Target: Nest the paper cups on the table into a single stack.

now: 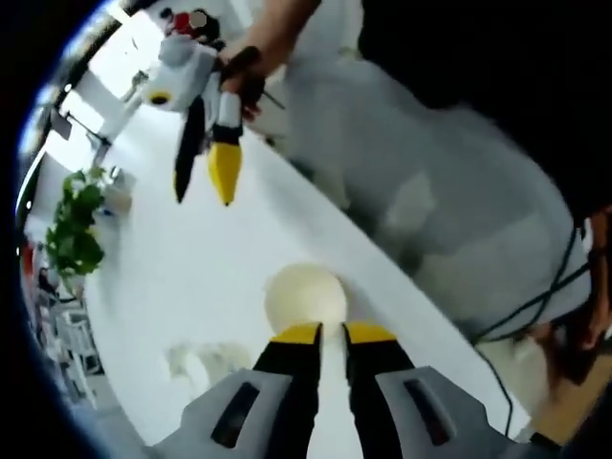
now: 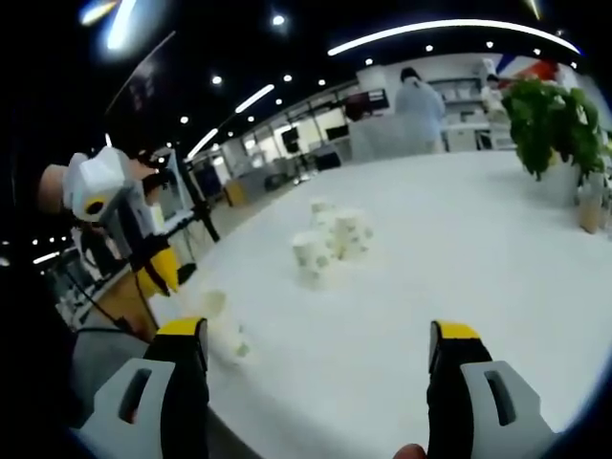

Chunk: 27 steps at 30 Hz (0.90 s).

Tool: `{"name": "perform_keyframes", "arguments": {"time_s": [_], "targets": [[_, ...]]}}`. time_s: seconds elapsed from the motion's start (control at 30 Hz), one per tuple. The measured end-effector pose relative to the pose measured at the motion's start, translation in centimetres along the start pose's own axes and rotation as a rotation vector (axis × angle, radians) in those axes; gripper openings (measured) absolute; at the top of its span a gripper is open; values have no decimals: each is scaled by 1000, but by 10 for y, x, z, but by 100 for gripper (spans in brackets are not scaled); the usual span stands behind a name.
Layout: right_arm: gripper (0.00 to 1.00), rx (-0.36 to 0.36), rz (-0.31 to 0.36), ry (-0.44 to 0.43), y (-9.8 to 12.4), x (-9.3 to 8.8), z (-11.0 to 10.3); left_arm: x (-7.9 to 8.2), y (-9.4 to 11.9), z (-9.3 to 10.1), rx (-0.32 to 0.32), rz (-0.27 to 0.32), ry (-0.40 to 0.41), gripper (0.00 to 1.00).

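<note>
Our left tongs are nearly pressed together on the rim of a cream paper cup over the white tabletop; our right tongs are spread wide, holding nothing. The remaining patterned paper cups stand clustered mid-tabletop, well apart. We judge the thin rim could buckle or slip while nesting, toppling the cluster.

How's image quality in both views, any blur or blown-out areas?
Left gripper view: motion-blurred, white table overexposed, cream paper cup nearly washed out. Right gripper view: sharper, fisheye-bent ceiling lights, cluster of white paper cups soft, low contrast.
</note>
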State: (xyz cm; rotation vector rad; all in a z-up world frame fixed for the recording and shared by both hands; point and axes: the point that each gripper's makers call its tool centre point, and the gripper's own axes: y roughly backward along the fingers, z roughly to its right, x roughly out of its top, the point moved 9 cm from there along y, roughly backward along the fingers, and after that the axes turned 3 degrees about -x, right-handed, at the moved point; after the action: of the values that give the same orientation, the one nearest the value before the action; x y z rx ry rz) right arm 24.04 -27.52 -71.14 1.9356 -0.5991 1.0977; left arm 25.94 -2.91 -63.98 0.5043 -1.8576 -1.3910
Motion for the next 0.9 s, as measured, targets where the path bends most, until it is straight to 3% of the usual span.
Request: {"name": "perform_keyframes", "arguments": {"time_s": [0.2,0.4,0.9], "targets": [[94,3,-1,12,-1,4,-3,2,16,-5,64,94,73,7],[94,7,-1,30,-1,10,-6,-5,26,-2,111,109,102,7],[94,7,-14,48,-2,12,-11,-21,42,2,272,319,347,17]]}}
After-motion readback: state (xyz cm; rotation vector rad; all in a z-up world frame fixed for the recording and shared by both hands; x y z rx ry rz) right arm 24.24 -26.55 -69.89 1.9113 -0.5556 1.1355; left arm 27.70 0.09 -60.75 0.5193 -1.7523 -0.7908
